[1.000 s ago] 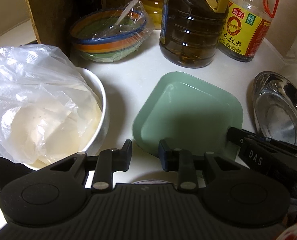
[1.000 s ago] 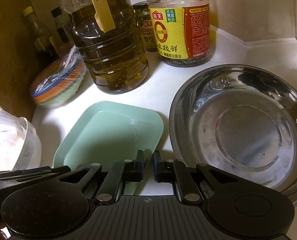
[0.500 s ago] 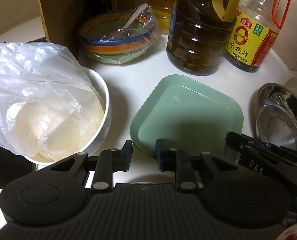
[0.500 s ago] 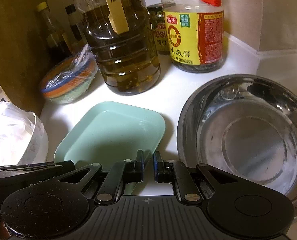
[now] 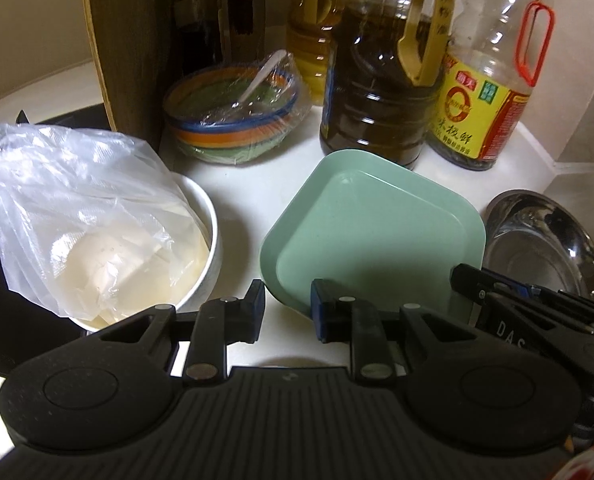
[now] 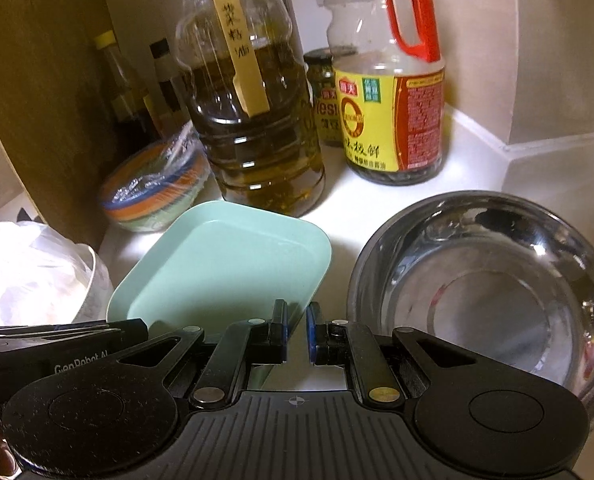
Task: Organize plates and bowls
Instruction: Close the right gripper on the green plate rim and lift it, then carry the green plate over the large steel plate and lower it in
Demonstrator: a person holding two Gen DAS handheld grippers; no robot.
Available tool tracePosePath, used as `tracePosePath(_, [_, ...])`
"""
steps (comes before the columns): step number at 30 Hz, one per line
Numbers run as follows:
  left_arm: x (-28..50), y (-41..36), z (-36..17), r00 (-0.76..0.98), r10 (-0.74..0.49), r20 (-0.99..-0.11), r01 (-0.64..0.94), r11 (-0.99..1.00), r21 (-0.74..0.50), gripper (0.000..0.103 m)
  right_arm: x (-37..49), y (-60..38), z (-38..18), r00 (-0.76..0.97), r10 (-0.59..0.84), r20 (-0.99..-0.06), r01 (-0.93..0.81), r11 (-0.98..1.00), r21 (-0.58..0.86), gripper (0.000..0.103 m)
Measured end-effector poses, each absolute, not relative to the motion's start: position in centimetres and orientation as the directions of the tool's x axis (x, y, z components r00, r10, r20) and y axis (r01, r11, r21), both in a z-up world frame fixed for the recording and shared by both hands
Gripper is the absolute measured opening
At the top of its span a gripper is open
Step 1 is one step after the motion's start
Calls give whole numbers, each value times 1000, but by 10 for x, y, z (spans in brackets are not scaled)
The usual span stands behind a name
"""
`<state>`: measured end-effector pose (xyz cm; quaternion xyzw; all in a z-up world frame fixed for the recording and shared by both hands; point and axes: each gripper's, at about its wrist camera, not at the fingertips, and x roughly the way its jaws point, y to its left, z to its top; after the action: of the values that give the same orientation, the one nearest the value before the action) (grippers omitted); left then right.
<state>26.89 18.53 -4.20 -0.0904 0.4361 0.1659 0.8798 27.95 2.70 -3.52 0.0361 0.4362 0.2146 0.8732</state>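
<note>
A square mint-green plate [image 5: 373,236] lies on the white counter, also in the right wrist view [image 6: 225,268]. My left gripper [image 5: 287,306] is open with its jaws astride the plate's near corner, not closed on it. My right gripper [image 6: 296,326] is nearly shut with a narrow gap, empty, at the plate's near right edge. A steel bowl [image 6: 485,292] sits right of the plate, and shows in the left wrist view [image 5: 545,236]. A white bowl [image 5: 205,240] holding a plastic bag of food sits to the left.
A striped bowl stack under cling film [image 5: 233,120] stands behind the plate. A large oil bottle [image 6: 249,120] and a soy sauce bottle [image 6: 393,112] stand at the back. A wooden board [image 5: 121,40] leans at back left. Walls close off the right corner.
Both grippers have drawn back and risen slightly, so the bottles and bowls look farther. The left jaws have opened a little wider. The plate has not moved.
</note>
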Motion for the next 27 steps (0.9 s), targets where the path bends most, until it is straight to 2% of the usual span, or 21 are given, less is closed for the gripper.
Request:
tracePosePath(13, [260, 156, -23, 615, 179, -768, -308, 951, -25, 21, 267, -1, -16, 576, 380, -724, -297, 922, 247, 9])
tracePosePath(27, [269, 107, -18, 655, 75, -752, -162, 986, -43, 21, 254, -53, -4, 640, 278, -716, -169, 960, 221, 9])
